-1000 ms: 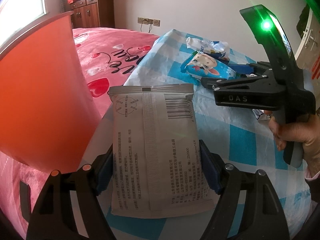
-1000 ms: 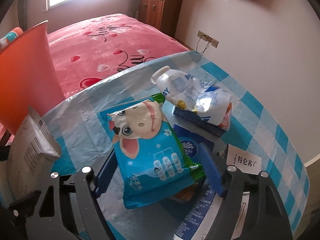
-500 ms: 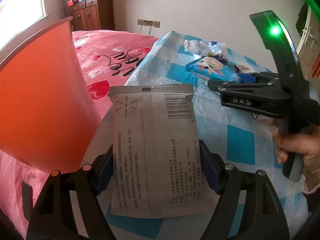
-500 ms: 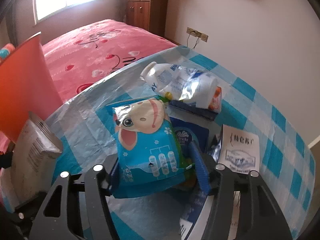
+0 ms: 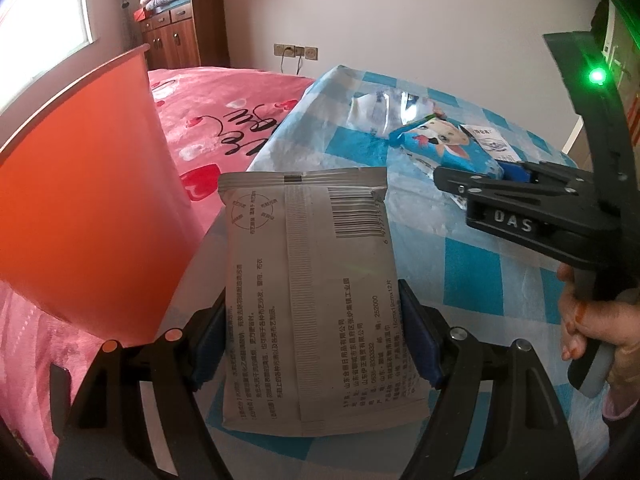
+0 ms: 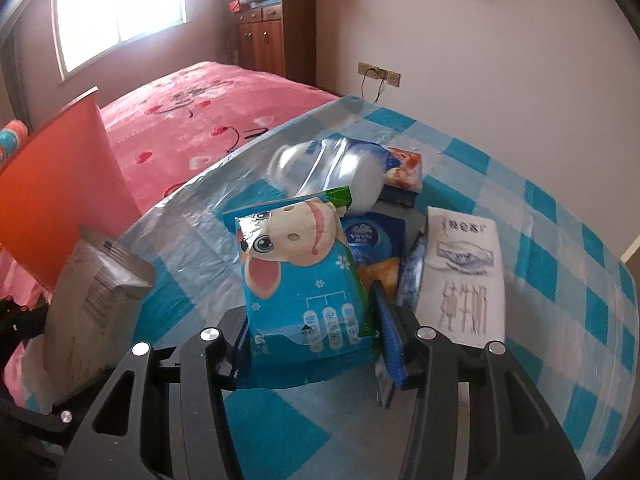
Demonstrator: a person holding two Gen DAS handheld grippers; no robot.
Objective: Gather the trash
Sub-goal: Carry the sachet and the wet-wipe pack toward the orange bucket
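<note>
My left gripper is shut on a grey wipes pack and holds it upright beside the tall orange bin. My right gripper has its jaws closing on a blue pack with a cartoon cow; both blue pads press its sides. The pack is tilted up off the pile of trash. In the left wrist view, the right gripper reaches over the table with the blue pack at its tip. The right wrist view shows the grey pack and the bin at the left.
On the blue checked tablecloth lie a crushed plastic bottle, a small box, a dark blue pack and a white paper packet. A pink bed lies beyond the table, a wooden cabinet behind it.
The right gripper's jaws have narrowed onto the blue cow pack, raised it off the pile and rolled a little. The left gripper has stayed put with the grey pack.
</note>
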